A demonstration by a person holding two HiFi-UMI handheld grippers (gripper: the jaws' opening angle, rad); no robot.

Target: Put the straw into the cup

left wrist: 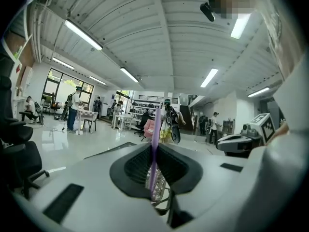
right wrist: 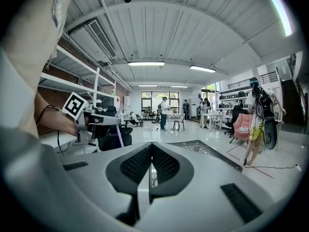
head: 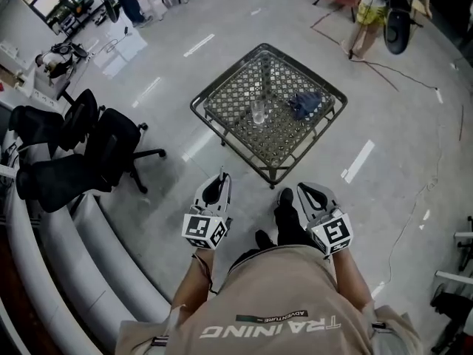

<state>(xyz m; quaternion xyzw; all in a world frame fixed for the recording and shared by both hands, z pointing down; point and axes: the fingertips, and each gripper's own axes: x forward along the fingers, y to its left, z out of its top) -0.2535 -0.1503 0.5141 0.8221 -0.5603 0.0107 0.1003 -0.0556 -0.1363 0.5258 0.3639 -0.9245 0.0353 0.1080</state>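
A clear cup [head: 257,112] stands upright near the middle of a low metal lattice table [head: 198,103], some way ahead of me. My left gripper [head: 215,188] is held low in front of my body, well short of the table. It is shut on a thin purple straw [left wrist: 154,149] that rises upright from between its pads. The right gripper view shows that same straw [right wrist: 119,135] sticking out of the left gripper [right wrist: 96,122]. My right gripper [head: 310,192] hangs beside it, jaws pressed together with nothing in them [right wrist: 151,166].
A crumpled blue cloth [head: 305,103] lies on the table right of the cup. Black office chairs [head: 96,146] stand to the left, and curved white benches [head: 66,272] run along the near left. A person [head: 367,13] stands beyond the table. Cables trail over the floor at right.
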